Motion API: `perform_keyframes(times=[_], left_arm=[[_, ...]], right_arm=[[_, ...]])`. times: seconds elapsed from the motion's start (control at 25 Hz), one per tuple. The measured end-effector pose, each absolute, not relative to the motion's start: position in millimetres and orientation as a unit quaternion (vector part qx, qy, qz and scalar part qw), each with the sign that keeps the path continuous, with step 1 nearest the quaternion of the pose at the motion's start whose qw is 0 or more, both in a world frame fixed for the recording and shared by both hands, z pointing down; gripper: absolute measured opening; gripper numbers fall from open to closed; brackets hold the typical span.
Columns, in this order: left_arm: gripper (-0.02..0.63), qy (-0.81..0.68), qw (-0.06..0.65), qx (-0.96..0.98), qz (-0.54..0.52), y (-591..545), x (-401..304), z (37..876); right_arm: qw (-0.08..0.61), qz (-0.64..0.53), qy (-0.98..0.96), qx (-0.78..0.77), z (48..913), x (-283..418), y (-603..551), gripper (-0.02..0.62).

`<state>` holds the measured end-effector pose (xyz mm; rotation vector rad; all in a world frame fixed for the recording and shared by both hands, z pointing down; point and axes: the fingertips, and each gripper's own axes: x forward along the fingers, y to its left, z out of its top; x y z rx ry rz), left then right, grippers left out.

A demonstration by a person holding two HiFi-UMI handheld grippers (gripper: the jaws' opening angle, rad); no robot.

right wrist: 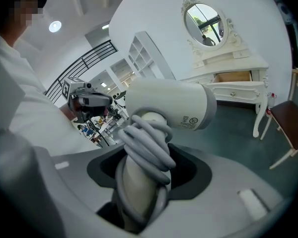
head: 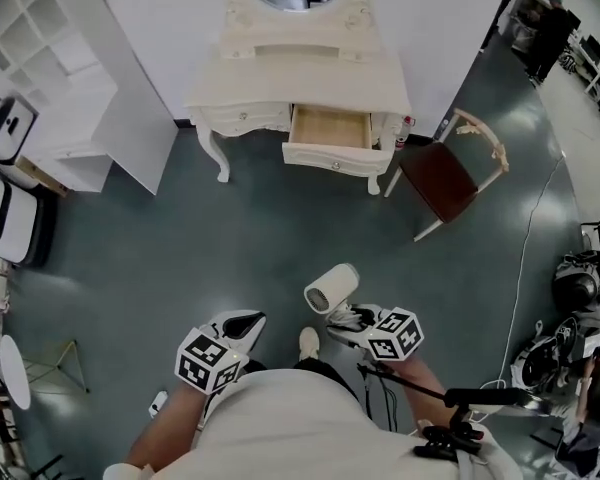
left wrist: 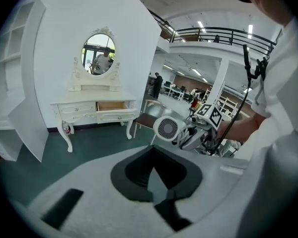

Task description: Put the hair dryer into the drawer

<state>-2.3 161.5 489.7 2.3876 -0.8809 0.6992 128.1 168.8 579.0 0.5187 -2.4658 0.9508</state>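
A white hair dryer point(head: 332, 288) stands up from my right gripper point(head: 346, 318), its grey cord wound round the handle point(right wrist: 148, 144). The jaws are shut on that handle, and the barrel point(right wrist: 175, 103) points toward the cream dressing table point(head: 300, 78). The table's wooden drawer point(head: 327, 128) is pulled open and looks empty; it also shows in the gripper views as the open drawer point(left wrist: 111, 105) point(right wrist: 233, 77). My left gripper point(head: 248, 323) hangs beside the right one, jaws together with nothing between them point(left wrist: 154, 150). From the left gripper view the dryer's rear grille point(left wrist: 167, 129) shows at the right.
A dark-seated chair point(head: 442, 178) stands right of the dressing table. White shelving point(head: 65, 68) lines the left wall. A thin cable point(head: 528, 238) trails over the green floor toward gear point(head: 570, 318) at the right. An oval mirror point(left wrist: 99, 53) tops the table.
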Motion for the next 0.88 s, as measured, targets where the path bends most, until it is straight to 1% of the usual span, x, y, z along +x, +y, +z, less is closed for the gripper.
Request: perform_keyframes(times=[0.24, 0.52, 0.68, 0.88], left_arm=[[-0.005, -0.323, 0.248, 0.875, 0.26, 132.9, 4.4, 491.6], [-0.005, -0.307, 0.256, 0.881, 0.254, 93.4, -9.9, 506.8], [-0.005, -0.28, 0.256, 0.893, 0.243, 50.3, -15.1, 508.2], [-0.005, -0.23, 0.231, 0.917, 0.231, -28.3, -22.7, 488.4]], right_arm=[[0.224, 0.349, -0.888, 0.2, 587.0, 142.6, 142.7, 0.236], [0.226, 0.351, -0.881, 0.223, 596.4, 132.9, 104.8, 0.235], [0.231, 0.354, -0.871, 0.25, 591.9, 125.5, 75.3, 0.235], [0.232, 0.358, -0.856, 0.293, 578.4, 106.3, 19.1, 0.236]])
